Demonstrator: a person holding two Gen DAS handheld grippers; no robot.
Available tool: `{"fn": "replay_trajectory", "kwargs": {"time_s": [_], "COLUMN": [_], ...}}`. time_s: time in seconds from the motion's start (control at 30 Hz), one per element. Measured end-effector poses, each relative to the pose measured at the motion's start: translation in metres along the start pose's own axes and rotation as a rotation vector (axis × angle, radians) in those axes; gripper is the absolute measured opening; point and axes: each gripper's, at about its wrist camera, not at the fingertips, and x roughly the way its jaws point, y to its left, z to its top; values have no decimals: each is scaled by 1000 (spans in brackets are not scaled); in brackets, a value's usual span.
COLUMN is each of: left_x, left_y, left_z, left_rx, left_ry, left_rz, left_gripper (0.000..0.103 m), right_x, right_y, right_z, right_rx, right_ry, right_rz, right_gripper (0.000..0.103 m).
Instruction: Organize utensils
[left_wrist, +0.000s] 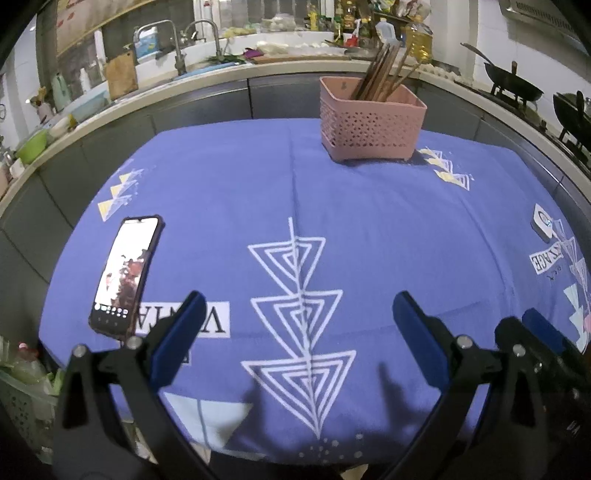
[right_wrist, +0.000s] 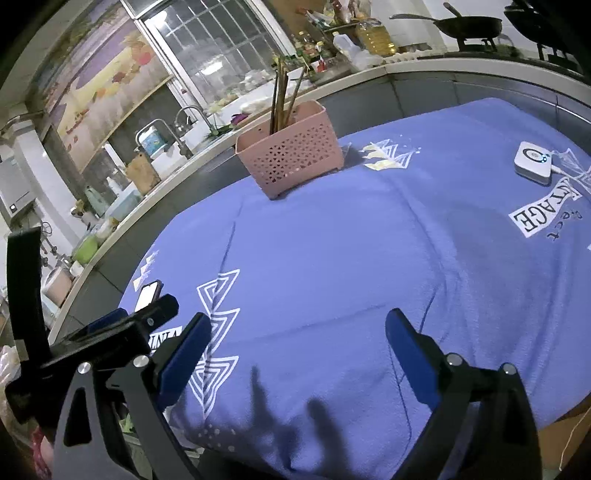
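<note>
A pink perforated basket (left_wrist: 371, 122) (right_wrist: 291, 151) stands at the far edge of the blue-clothed table (left_wrist: 369, 229) (right_wrist: 332, 251). Several brown chopsticks (left_wrist: 380, 75) (right_wrist: 282, 98) stand upright in it. My left gripper (left_wrist: 299, 302) hangs over the near part of the cloth, open, with nothing between its blue pads (left_wrist: 177, 339). My right gripper (right_wrist: 297, 325) is also open and empty, over the near edge of the cloth. In the left wrist view the right gripper's body shows at the lower right; in the right wrist view the left gripper's body shows at the lower left.
A lit phone (left_wrist: 125, 273) (right_wrist: 147, 293) lies on the cloth at the left. A small white device (left_wrist: 543, 221) (right_wrist: 533, 162) sits at the right. Behind the table runs a kitchen counter with a sink (left_wrist: 177, 55), bottles and woks (left_wrist: 513, 83).
</note>
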Motion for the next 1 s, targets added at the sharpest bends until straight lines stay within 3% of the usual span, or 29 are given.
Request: {"fn": "replay_trajectory", "kwargs": {"time_s": [0.37,0.7,0.83,1.0], "left_x": [-8,-2,0,-4], "left_y": [-7,-8,-20,-7], "left_z": [-7,-18,-24,-14], "left_rx": [23,64,146,98], "left_ry": [0,97,142,93], "left_rz": [-31,-69,-66,-60], "left_gripper": [97,97,97,97], "right_x": [-1,-3,-6,-15], "right_y": [10,15,14,2], "right_z": [-2,-3,-1,8], "right_rx": [-32,-46,-49,-14], "right_ry": [7,-3,-29,-94], "right_rz": [46,53,27,-60], "right_gripper": [97,97,98,98]}}
